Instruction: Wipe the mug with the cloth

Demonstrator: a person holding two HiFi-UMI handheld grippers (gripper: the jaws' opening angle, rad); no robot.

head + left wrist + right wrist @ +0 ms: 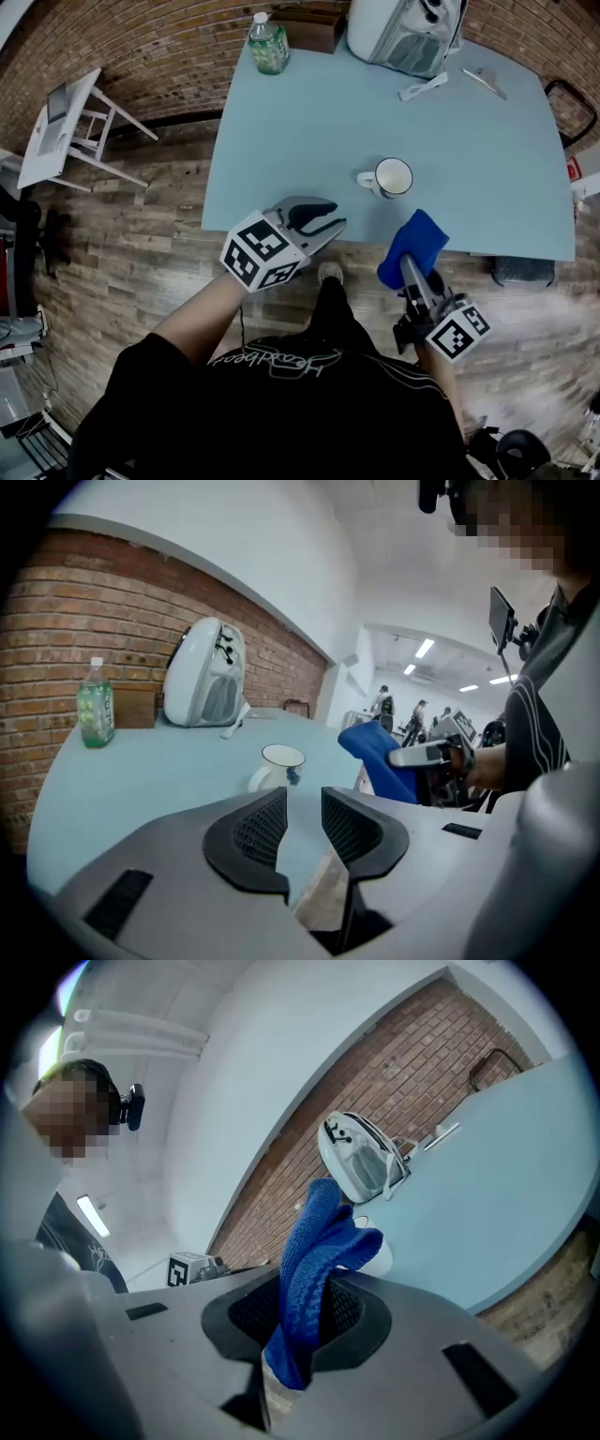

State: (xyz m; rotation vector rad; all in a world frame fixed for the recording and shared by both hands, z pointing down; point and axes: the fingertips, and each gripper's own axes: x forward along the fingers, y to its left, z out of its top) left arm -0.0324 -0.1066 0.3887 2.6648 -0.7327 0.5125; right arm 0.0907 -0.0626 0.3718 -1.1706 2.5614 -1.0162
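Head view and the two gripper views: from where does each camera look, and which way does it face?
Head view: on the person's head, looking steeply down at the blue table and white mug; the person's black shirt, left gripper and right gripper show.
Left gripper view: on the left gripper, facing across the table toward the mug; its open, empty jaws show.
Right gripper view: on the right gripper, facing the white appliance; its jaws clamp the blue cloth.
Shared: both gripper views show the appliance and the cloth.
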